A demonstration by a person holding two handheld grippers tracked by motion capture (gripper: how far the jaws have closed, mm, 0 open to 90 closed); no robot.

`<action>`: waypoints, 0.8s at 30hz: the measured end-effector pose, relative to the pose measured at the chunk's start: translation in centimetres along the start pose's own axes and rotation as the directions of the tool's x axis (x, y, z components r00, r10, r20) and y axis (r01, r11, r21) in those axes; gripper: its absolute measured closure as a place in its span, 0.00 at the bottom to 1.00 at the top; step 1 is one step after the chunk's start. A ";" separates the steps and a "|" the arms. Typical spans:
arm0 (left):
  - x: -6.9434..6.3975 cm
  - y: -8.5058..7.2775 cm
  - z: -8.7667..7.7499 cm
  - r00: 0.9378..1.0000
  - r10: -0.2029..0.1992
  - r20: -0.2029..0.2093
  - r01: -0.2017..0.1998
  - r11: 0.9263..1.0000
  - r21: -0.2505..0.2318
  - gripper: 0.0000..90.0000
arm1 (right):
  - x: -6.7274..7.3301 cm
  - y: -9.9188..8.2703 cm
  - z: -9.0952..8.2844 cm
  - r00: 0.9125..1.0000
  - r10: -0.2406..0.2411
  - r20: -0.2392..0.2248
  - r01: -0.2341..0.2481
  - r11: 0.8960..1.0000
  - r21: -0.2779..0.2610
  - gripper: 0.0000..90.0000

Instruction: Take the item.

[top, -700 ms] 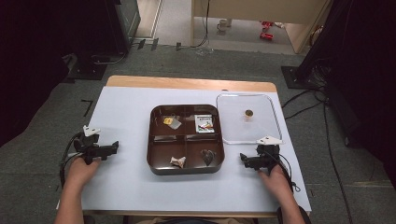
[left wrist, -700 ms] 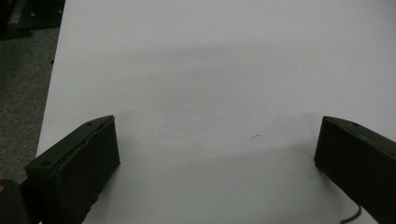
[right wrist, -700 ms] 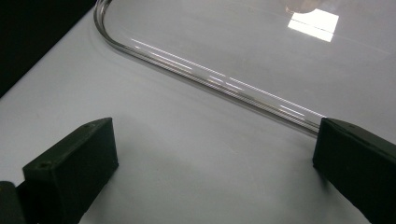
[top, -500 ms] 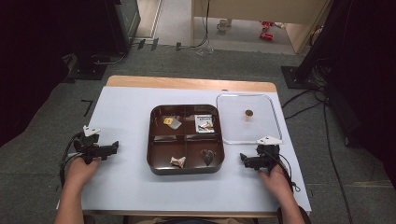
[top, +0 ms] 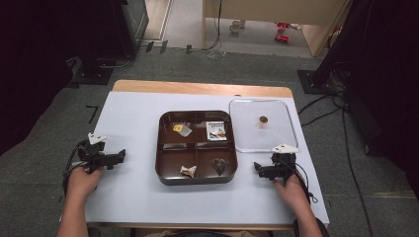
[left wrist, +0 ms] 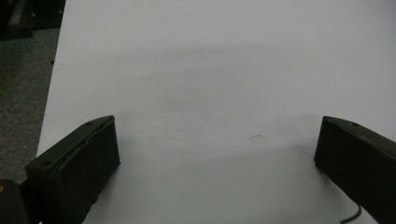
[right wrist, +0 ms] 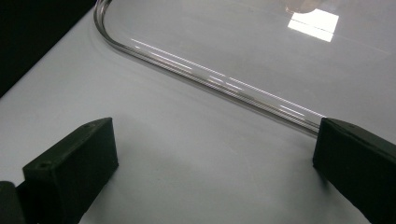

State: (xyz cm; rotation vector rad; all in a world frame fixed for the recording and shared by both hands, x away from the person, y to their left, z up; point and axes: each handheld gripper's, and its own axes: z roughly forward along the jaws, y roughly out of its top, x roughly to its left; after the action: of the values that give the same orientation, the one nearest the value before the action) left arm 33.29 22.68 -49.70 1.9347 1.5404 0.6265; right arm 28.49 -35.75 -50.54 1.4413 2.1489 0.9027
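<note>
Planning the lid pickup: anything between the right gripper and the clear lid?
Nothing visible. The right gripper is open on bare table, beside the clear lid's near rim. In the right gripper view that rim runs just past the jaws, with only white tabletop between. The brown tray sits off to its left.

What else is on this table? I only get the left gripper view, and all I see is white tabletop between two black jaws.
Observer: A brown tray with four compartments sits mid-table.
Operator: Anything in it?
Observer: One small item per compartment, including a printed packet in the far right one.
Operator: And the other hand?
Observer: The right gripper has its jaws open and empty, just short of a clear lid lying flat beside the tray.
</note>
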 end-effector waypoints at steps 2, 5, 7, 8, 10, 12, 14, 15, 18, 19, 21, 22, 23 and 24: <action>0.0 0.0 0.0 1.000 0.000 0.000 0.000 1.000 0.000 0.00 | 0.0 0.0 0.0 1.000 0.000 0.000 0.000 1.000 0.000 0.00; 0.0 0.0 0.0 1.000 -0.001 0.001 0.001 1.000 0.000 0.00 | 0.0 0.0 0.0 1.000 0.000 0.000 0.000 1.000 0.000 0.00; 0.0 0.0 0.0 1.000 -0.001 0.001 0.001 1.000 0.001 0.00 | 0.0 0.0 0.0 1.000 0.000 0.000 0.000 1.000 0.000 0.00; 0.0 0.0 0.0 1.000 -0.001 0.001 0.001 1.000 0.002 0.00 | 0.0 0.0 0.0 1.000 0.000 0.000 0.000 1.000 0.000 0.00; 0.0 0.0 0.0 1.000 -0.001 0.002 0.001 1.000 0.004 0.00 | 0.0 0.0 0.0 1.000 0.000 0.000 0.000 1.000 0.000 0.00; 0.0 0.1 0.0 1.000 0.000 0.002 0.000 1.000 0.007 0.00 | 0.0 0.0 0.0 1.000 0.000 0.000 0.000 1.000 0.000 0.00; 0.1 0.1 -0.1 1.000 0.004 0.004 -0.004 1.000 0.012 0.00 | 0.0 0.0 0.0 1.000 0.001 0.000 -0.001 1.000 -0.001 0.00; 0.1 0.2 -0.1 1.000 0.005 0.007 -0.005 1.000 0.014 0.00 | 0.0 0.0 0.0 1.000 0.001 0.000 -0.001 1.000 -0.001 0.00; 0.2 0.2 -0.4 1.000 0.012 0.015 -0.012 1.000 0.024 0.04 | 0.0 0.0 0.0 1.000 0.001 0.000 -0.001 1.000 -0.001 0.00; 0.3 0.2 -0.7 0.999 0.024 0.024 -0.025 0.999 0.029 0.08 | 0.0 0.0 0.0 1.000 0.001 0.000 -0.001 1.000 -0.001 0.00; 0.2 0.3 -0.8 0.999 0.030 0.028 -0.031 0.999 0.037 0.15 | 0.0 0.0 0.0 1.000 0.001 0.000 -0.001 1.000 -0.001 0.00; 0.2 0.4 -0.8 0.999 0.028 0.027 -0.030 0.999 0.044 0.15 | 0.0 0.0 0.0 1.000 -0.001 0.000 0.001 1.000 -0.001 0.00; 0.2 0.5 -0.8 0.999 0.028 0.027 -0.029 0.998 0.049 0.16 | 0.0 0.0 0.0 1.000 -0.001 0.000 0.001 1.000 -0.001 0.00; 0.2 0.6 -0.8 0.999 0.029 0.027 -0.030 0.998 0.055 0.16 | 0.0 0.0 0.0 1.000 -0.001 0.000 0.001 1.000 -0.002 0.00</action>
State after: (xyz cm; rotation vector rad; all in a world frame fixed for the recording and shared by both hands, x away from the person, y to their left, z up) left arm 33.16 22.88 -48.70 2.0023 1.5306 0.5744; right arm 28.50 -35.76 -50.55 1.4393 2.1486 0.9042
